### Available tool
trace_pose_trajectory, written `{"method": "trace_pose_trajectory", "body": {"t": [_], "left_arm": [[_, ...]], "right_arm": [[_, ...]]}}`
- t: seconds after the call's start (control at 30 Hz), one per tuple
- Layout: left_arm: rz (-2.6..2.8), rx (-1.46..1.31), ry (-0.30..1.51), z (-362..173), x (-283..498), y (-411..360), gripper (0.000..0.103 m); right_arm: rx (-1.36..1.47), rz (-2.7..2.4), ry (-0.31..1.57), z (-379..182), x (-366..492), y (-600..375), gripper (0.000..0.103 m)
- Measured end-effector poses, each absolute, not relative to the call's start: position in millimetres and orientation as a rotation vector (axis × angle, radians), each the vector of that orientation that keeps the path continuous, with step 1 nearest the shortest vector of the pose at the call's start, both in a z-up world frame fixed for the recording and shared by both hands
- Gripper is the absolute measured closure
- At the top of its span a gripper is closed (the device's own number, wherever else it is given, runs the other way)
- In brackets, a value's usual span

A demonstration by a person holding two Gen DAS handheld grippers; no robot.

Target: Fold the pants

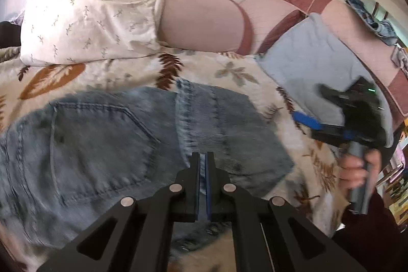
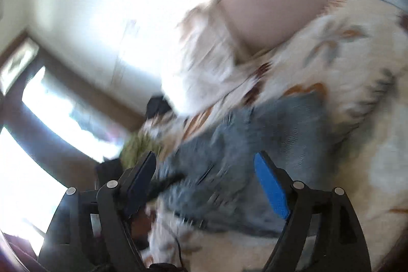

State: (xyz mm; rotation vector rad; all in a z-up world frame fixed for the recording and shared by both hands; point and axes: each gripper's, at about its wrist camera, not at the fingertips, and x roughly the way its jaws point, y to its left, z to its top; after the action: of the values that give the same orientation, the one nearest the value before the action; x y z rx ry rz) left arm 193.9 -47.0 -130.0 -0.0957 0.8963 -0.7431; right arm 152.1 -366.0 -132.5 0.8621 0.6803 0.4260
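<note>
One pair of jeans (image 1: 107,144), part-folded on the bed (image 1: 229,73); left tongs (image 1: 203,157) clenched on a denim layer, right tongs (image 2: 206,165) released and empty above; fold in hand, next likely a fresh grip.
</note>
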Motion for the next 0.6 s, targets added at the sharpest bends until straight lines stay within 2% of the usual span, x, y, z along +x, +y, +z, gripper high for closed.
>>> {"method": "trace_pose_trajectory", "body": {"t": [0.13, 0.3, 0.6], "left_arm": [[-0.722, -0.01, 0.835, -130, 189, -66, 0.098], [-0.735, -0.11, 0.929, -138, 216, -72, 0.098], [-0.7, -0.063, 0.969, -145, 207, -94, 0.098]], "right_arm": [[0.888, 0.385, 0.75, -152, 177, -355, 0.023], [0.902, 0.377, 0.829, -166, 178, -352, 0.023], [0.96, 0.324, 0.84, -169, 156, -376, 0.023]]}}
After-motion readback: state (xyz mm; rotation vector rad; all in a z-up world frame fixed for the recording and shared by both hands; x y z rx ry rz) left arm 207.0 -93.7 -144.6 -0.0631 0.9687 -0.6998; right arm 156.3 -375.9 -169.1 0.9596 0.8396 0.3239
